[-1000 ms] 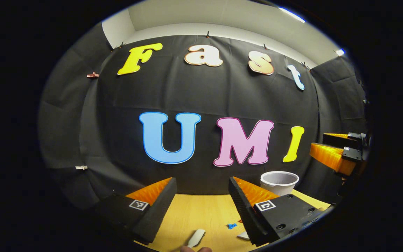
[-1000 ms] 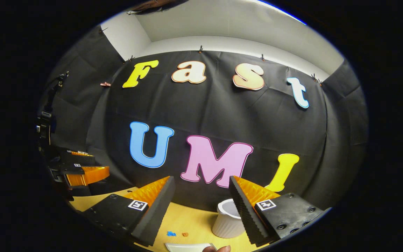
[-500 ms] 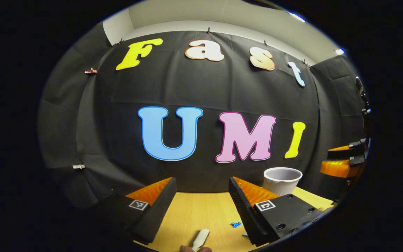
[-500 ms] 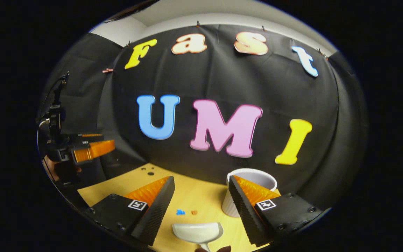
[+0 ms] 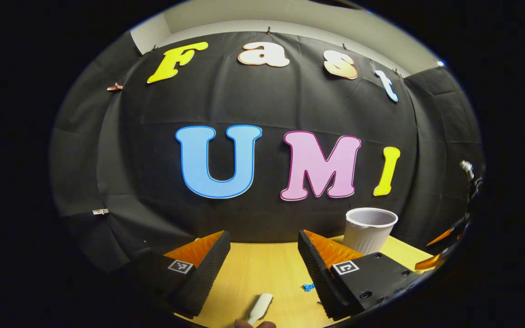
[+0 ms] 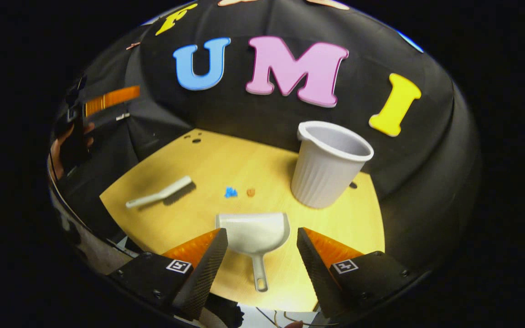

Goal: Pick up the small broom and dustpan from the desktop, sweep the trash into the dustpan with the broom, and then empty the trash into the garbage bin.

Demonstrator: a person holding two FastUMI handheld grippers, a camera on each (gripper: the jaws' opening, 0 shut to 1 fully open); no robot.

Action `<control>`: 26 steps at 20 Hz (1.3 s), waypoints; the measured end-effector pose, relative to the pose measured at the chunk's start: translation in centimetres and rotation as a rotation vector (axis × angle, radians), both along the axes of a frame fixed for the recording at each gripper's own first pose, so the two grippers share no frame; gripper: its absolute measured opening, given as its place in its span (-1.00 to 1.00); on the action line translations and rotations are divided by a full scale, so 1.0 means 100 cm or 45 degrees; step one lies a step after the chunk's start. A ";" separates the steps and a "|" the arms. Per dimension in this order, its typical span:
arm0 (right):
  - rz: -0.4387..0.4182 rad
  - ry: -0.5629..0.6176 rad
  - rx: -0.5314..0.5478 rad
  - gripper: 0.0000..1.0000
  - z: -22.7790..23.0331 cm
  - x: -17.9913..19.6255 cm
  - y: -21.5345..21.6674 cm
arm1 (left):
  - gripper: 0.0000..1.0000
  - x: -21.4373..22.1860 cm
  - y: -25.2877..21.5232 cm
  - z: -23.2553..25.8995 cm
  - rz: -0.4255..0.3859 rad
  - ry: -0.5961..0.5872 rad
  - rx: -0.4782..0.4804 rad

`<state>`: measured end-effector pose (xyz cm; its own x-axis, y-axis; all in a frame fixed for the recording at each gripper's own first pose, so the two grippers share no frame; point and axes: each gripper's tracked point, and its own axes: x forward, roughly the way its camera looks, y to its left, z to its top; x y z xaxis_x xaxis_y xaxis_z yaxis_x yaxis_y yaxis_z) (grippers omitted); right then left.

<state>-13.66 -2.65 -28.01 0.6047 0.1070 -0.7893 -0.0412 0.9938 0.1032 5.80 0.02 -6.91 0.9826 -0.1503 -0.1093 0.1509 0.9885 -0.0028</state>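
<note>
The white dustpan (image 6: 253, 230) lies flat on the wooden desktop (image 6: 198, 159), its handle (image 6: 259, 273) pointing toward me. My right gripper (image 6: 261, 233) hovers above it, open, with a finger on either side of the pan and apart from it. The small white broom (image 6: 160, 193) lies to the left, bristles down. A blue scrap (image 6: 230, 192) and an orange scrap (image 6: 250, 192) sit just beyond the pan. In the left gripper view, my left gripper (image 5: 263, 234) is open over the desk, with the broom's end (image 5: 260, 307) below it and the blue scrap (image 5: 308, 287) by its right finger.
A white ribbed bin (image 6: 328, 166) stands upright at the desk's back right, also seen as the bin (image 5: 369, 228) in the left gripper view. The left gripper (image 6: 107, 98) and the hand holding it show at the far left. Black cloth walls close the desk's far sides.
The right gripper's view has tipped down from the wall onto the desk, bringing the whole dustpan, broom and bin into sight. The left gripper has tilted down slightly. Both stay open.
</note>
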 end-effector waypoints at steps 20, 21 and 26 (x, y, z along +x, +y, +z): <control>0.105 0.556 0.053 0.87 -0.195 -0.026 0.030 | 0.91 -0.007 0.007 -0.023 0.083 0.086 0.092; 0.107 0.570 0.049 0.87 -0.200 -0.025 0.031 | 0.90 -0.007 0.008 -0.024 0.087 0.088 0.095; 0.105 0.612 0.064 0.87 -0.218 -0.016 0.039 | 0.91 -0.003 0.009 -0.030 0.095 0.119 0.092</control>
<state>-15.23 1.23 -49.80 0.1614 0.1844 -0.9695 -0.0554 0.9825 0.1777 5.48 0.91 -9.88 0.9758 -0.0657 -0.2087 0.0795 0.9951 0.0582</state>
